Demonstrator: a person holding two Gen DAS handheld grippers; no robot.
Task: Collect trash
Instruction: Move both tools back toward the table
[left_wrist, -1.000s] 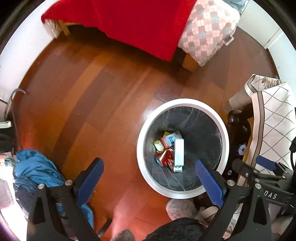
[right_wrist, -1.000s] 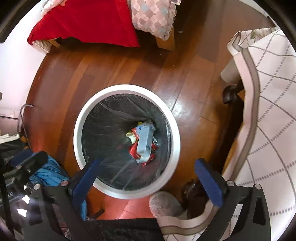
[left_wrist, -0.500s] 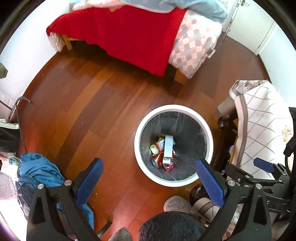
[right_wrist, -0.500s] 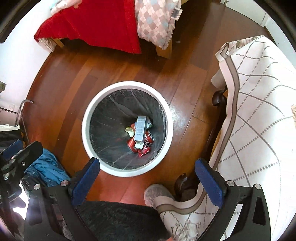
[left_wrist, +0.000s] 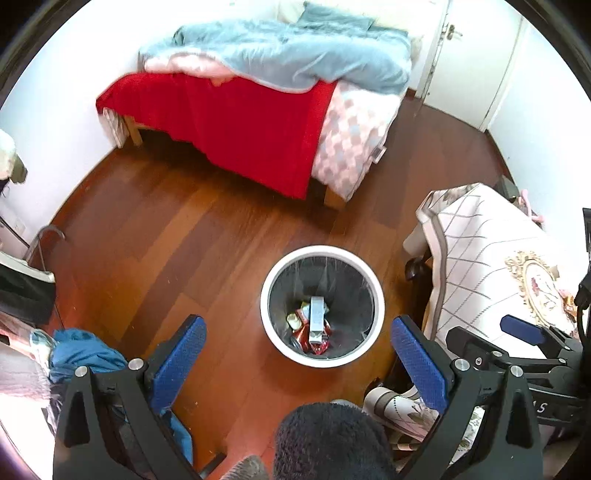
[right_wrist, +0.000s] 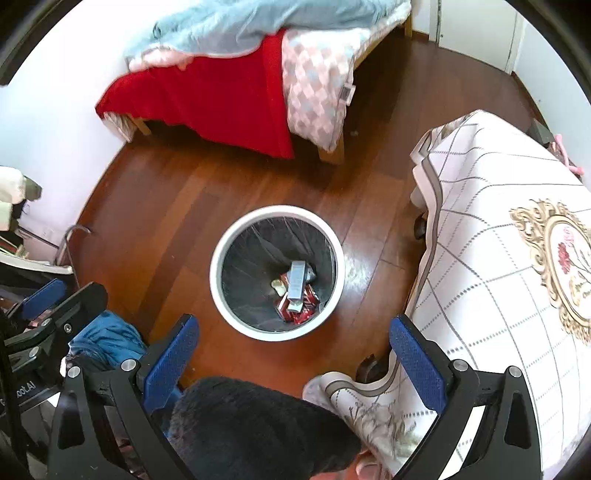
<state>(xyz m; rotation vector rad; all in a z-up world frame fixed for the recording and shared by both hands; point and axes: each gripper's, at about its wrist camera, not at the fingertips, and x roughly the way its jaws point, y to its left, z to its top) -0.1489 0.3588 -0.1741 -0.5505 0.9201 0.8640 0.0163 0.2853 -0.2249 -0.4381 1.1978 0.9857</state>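
Note:
A round white trash bin (left_wrist: 271, 280) (right_wrist: 218, 291) with a dark liner stands on the wooden floor. At its bottom lies trash: a pale blue-grey carton (left_wrist: 317, 314) (right_wrist: 297, 280), red wrappers (left_wrist: 304, 338) (right_wrist: 306, 310) and a small yellowish piece (left_wrist: 293, 319) (right_wrist: 277, 285). My left gripper (left_wrist: 297, 363) hangs high above the bin, open and empty. The right gripper (right_wrist: 293, 360) is also open and empty, high over the bin's near side. Each gripper shows at the edge of the other's view.
A bed (left_wrist: 236, 122) with red, blue and checked covers stands at the far wall. A table under a white patterned cloth (right_wrist: 498, 266) is at the right. Blue clothing (left_wrist: 79, 354) lies at the left. A person's dark-haired head (right_wrist: 255, 428) and slippers are below.
Both grippers have risen well away from the bin, which looks much smaller now. More of the bed, table cloth and a door has come into view. Both stay open.

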